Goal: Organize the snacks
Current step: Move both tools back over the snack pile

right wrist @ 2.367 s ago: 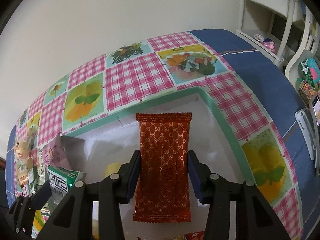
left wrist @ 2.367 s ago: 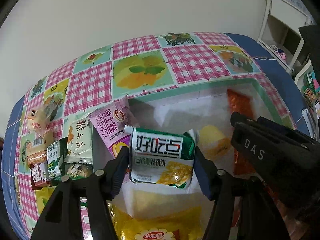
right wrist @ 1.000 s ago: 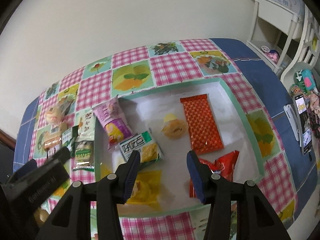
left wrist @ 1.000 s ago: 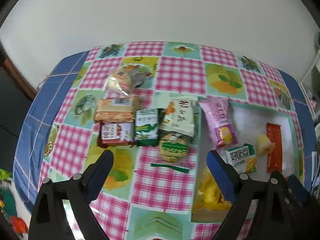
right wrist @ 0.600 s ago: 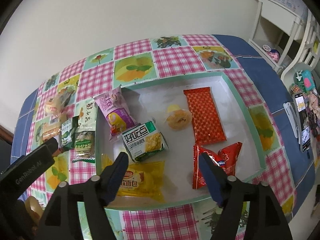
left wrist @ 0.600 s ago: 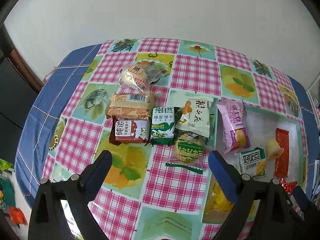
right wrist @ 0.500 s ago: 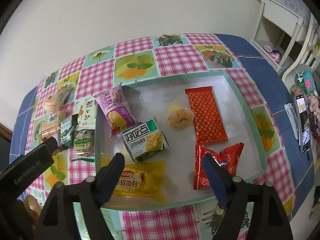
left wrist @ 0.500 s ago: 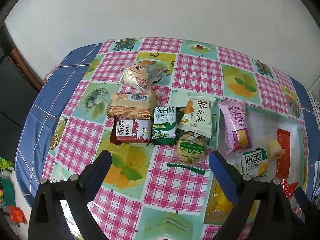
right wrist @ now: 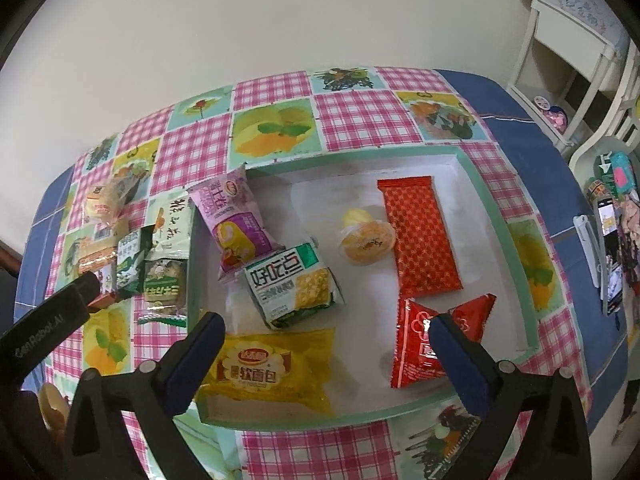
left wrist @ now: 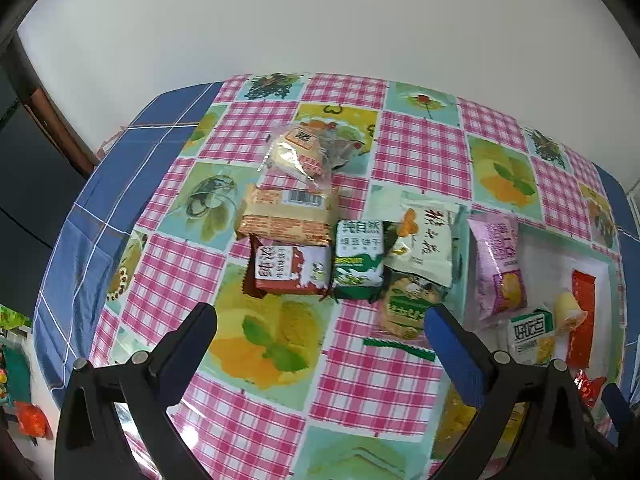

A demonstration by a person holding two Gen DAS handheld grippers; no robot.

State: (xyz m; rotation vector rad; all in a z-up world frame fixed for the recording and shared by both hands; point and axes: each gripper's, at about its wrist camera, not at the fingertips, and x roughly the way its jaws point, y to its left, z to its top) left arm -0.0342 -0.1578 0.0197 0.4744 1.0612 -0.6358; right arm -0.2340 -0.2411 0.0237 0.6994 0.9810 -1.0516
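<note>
A shallow white tray with a green rim (right wrist: 488, 196) holds a purple packet (right wrist: 234, 220), a green-and-white biscuit pack (right wrist: 294, 284), a jelly cup (right wrist: 366, 242), an orange-red wafer (right wrist: 418, 234), red packets (right wrist: 424, 340) and a yellow bread pack (right wrist: 264, 366). Left of the tray lie loose snacks: a clear bun bag (left wrist: 298, 152), an orange cracker pack (left wrist: 288, 216), a red-and-white pack (left wrist: 286, 270), a green biscuit pack (left wrist: 358, 258), a pale packet (left wrist: 426, 242) and a round cookie pack (left wrist: 408, 306). My left gripper (left wrist: 320, 328) is open above the cloth near the loose snacks. My right gripper (right wrist: 326, 336) is open and empty above the tray's front.
The table has a pink checked cloth (left wrist: 420, 148) over blue fabric (left wrist: 72, 240), against a white wall. A white shelf unit (right wrist: 568, 48) and cluttered items (right wrist: 612, 216) stand to the right. The left gripper's body (right wrist: 44, 332) shows at the lower left of the right wrist view.
Both grippers let go of their snacks in the tray and pulled back and up. The left one swung left over the loose snacks and both opened wider.
</note>
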